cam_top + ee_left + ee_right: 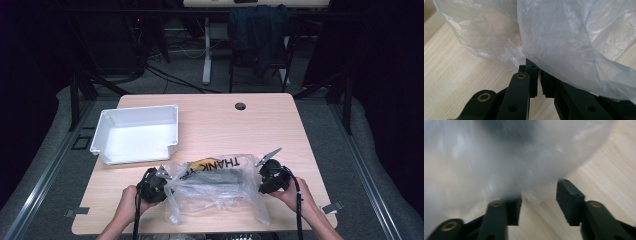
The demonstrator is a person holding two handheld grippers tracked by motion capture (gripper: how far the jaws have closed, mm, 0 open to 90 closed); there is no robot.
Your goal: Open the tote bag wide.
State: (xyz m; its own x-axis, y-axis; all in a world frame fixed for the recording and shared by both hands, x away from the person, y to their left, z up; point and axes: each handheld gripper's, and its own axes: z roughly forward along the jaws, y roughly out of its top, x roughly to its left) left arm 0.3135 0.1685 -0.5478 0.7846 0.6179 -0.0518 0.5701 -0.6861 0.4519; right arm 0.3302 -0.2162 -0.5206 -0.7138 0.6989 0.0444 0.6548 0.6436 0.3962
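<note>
Bag: clear plastic bag [215, 187] printed "THANK", lying crumpled on the worktop [280, 125] toward its near edge, at about 6 o'clock from the worktop's middle. Its film is stretched sideways between the two tongs, likely to hold the mouth spread.
Contents: a dark item [220, 176] with a yellow patch [202, 164] sits inside, at the bag's 12 o'clock side; what it is cannot be told through the film.
Left tongs: left tongs [159, 184] at the bag's 9 o'clock edge. In the left gripper view the jaws stand almost together with bag [564, 40] film pinched between them [537, 80], so they grip the bag and anchor that side.
Right tongs: right tongs [265, 179] at the bag's 3 o'clock edge. In the right gripper view the jaws stand apart [537, 202], with blurred film [506, 157] bulging just ahead of them; nothing is clamped. Judged to be lining up for a hold on that edge.
Bin: white bin [137, 134], empty, at 10 o'clock from the bag, near but apart; a likely destination for the contents.
Risk: thin film may slip or tear if pulled from one side alone.
</note>
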